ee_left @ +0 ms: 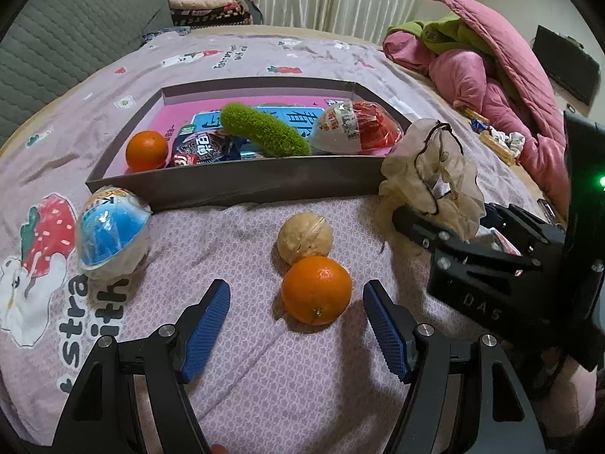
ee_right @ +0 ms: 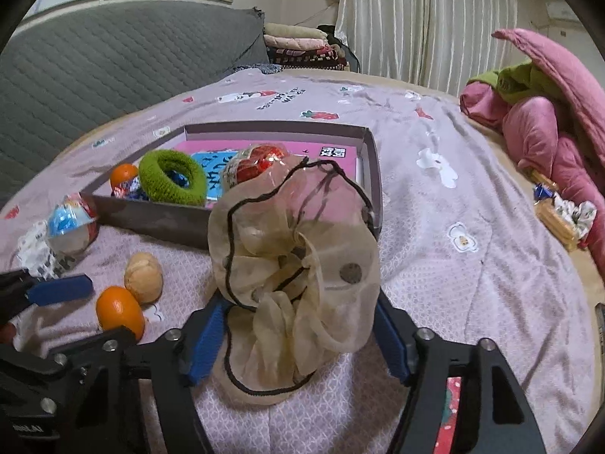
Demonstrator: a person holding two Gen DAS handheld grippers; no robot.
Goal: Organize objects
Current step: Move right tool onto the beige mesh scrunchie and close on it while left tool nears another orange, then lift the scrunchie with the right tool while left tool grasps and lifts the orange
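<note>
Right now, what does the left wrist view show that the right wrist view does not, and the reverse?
Only the left wrist view: both blue pads of the open left gripper flanking the near orange.
Only the right wrist view: the sheer beige scrunchie between the right gripper pads, and the green knitted ring seen as a ring.
Both: grey shallow box, tan walnut, blue-capped toy egg.

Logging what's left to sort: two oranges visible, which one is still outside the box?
The orange on the bedsheet, touching the walnut, between the open left gripper fingers. The other orange already sits inside the box, in its near-left corner.
</note>
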